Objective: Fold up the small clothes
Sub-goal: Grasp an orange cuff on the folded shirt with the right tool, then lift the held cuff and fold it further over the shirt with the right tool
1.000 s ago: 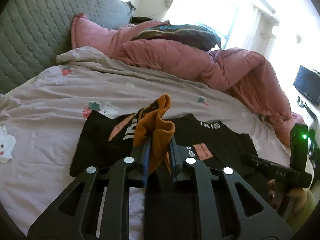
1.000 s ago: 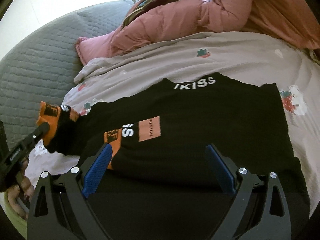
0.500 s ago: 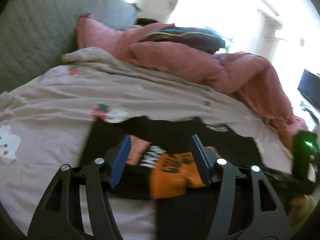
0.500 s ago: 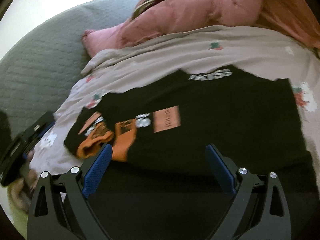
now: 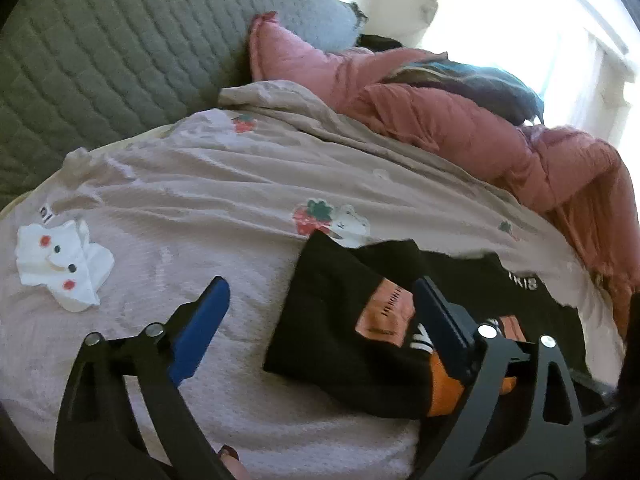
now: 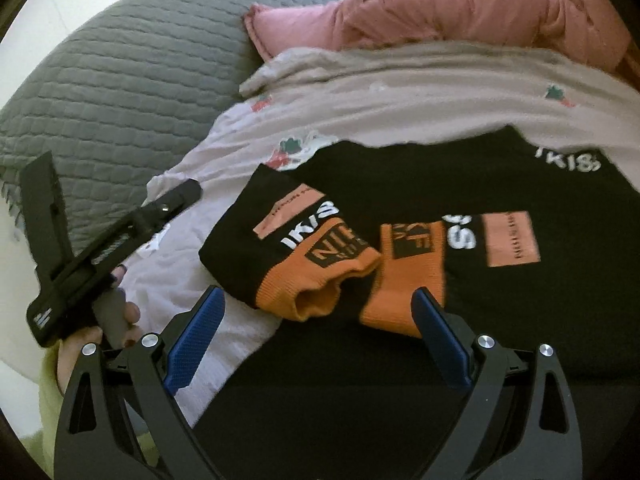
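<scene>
A black sweatshirt [image 6: 500, 176] with white lettering and orange cuffs lies flat on the bed. Its left sleeve [image 6: 280, 232] is folded in over the body, and its orange cuff [image 6: 320, 280] lies beside the other orange cuff [image 6: 412, 272]. In the left wrist view the folded sleeve [image 5: 340, 312] lies just right of my open, empty left gripper [image 5: 320, 320]. My left gripper also shows in the right wrist view [image 6: 120, 232], off the garment to the left. My right gripper [image 6: 316, 328] is open and empty, low over the cuffs.
The bed sheet [image 5: 200, 184] is pale pink with strawberry prints. A white folded piece of cloth with a face print [image 5: 60, 264] lies at the left. A pink duvet [image 5: 500, 132] is heaped at the back. A grey quilted headboard [image 5: 100, 52] stands behind.
My left gripper has let go of the orange cuff, opened and drawn back to the left. The sleeve now lies folded over the sweatshirt's body. My right gripper has stayed open.
</scene>
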